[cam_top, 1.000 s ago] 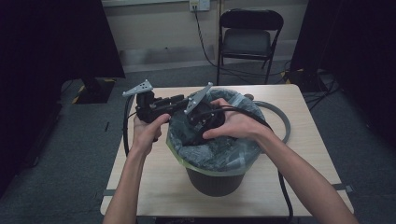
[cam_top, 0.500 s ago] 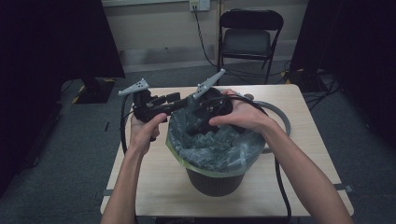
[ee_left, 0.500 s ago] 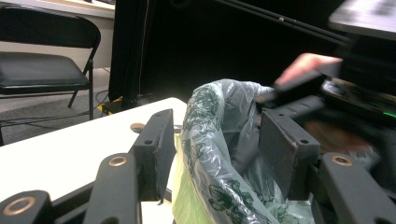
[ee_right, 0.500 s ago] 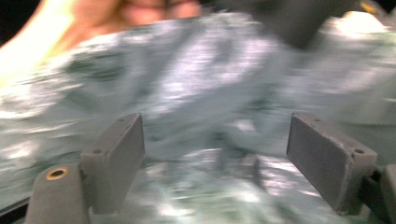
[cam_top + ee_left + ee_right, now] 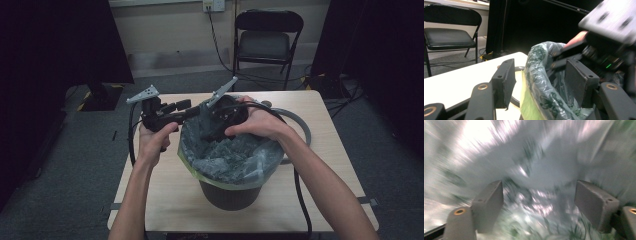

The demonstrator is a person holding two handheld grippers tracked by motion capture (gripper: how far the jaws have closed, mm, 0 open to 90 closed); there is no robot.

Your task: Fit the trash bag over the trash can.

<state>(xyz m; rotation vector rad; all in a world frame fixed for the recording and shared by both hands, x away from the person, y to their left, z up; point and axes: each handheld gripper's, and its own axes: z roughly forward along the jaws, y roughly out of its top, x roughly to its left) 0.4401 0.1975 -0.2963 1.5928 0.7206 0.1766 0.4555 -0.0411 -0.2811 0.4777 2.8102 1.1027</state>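
A black bin (image 5: 230, 192) lined with a translucent, green-printed bag (image 5: 235, 160) stands on the table. My left gripper (image 5: 187, 107) reaches in from the bin's left at rim height. In the left gripper view it (image 5: 541, 75) is open, with one jaw outside and one inside the bag rim (image 5: 536, 62). My right gripper (image 5: 210, 132) points down into the far left of the bin mouth, close beside the left one. In the right gripper view, which is blurred, it (image 5: 539, 200) is open with only the crinkled bag (image 5: 536, 165) beyond it.
The pale wooden table (image 5: 150, 200) has bare room to the left of and in front of the bin. A grey hoop (image 5: 300, 125) lies on it behind the bin on the right. A black folding chair (image 5: 265, 40) stands beyond the far edge, and dark curtains hang on both sides.
My right gripper has risen a little and tilted at the bin's far left rim. The left gripper has drifted slightly left. The bin has not moved.
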